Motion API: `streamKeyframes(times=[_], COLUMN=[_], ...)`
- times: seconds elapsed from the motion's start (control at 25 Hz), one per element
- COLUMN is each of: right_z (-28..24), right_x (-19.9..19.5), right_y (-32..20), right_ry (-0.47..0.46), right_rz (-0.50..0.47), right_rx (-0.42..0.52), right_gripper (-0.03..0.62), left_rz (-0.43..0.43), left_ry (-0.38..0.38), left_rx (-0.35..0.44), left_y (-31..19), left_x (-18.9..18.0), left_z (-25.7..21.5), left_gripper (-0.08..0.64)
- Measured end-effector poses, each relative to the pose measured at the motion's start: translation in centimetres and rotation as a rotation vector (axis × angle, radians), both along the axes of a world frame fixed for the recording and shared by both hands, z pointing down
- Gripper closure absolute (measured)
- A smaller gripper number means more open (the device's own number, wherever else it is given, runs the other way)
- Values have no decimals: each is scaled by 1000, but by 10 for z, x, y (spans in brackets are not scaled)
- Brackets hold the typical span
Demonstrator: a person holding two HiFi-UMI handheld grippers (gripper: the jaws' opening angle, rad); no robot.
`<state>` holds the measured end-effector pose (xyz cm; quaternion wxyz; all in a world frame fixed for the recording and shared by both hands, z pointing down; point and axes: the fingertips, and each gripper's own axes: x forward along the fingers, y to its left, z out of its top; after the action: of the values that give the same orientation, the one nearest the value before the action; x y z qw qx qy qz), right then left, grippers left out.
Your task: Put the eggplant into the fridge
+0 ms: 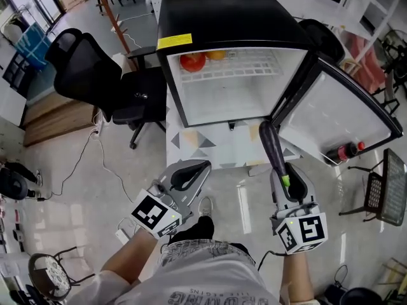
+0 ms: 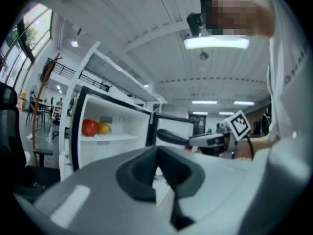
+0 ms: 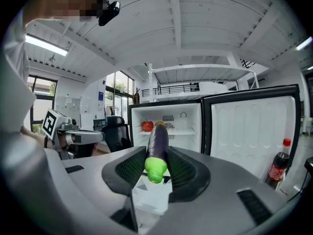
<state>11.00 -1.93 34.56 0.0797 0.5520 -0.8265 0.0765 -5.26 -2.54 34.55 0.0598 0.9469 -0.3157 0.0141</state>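
The right gripper (image 1: 289,182) clamps the eggplant (image 1: 273,146) by its green stem end, its long body pointing straight past the fingertips at the open fridge (image 1: 222,18) ahead, while the left gripper (image 1: 189,171), closed on nothing, sits alongside.

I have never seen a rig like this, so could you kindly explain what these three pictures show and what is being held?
There is no robot here: a person holds a two-jaw gripper in each hand. One picture comes from a camera on the person's head, looking down. The other two come from cameras riding on the grippers, looking along their jaws. The right gripper grips a purple eggplant near its green stem end. The left gripper is empty, its jaws together. Ahead stands a small black fridge with its door swung open and a bottle in the door. A red fruit and an orange fruit sit on its shelf. A black office chair stands beside it.
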Motion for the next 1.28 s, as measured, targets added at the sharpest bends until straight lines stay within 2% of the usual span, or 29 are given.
streamKeyframes(times=[0.48, 0.84, 1.28], right_z=[-8, -10, -15], right_x=[-17, -19, -2], right_y=[-72, -106, -162], right_ry=[9, 40, 97], right_rz=[66, 102, 128], right_rx=[11, 34, 77], right_gripper=[463, 463, 465], left_rz=[59, 86, 78], left_ry=[2, 14, 3], left_rx=[13, 25, 26], left_y=[-72, -98, -124], left_x=[-16, -20, -11], left_z=[-7, -9, -15], left_gripper=[552, 552, 552])
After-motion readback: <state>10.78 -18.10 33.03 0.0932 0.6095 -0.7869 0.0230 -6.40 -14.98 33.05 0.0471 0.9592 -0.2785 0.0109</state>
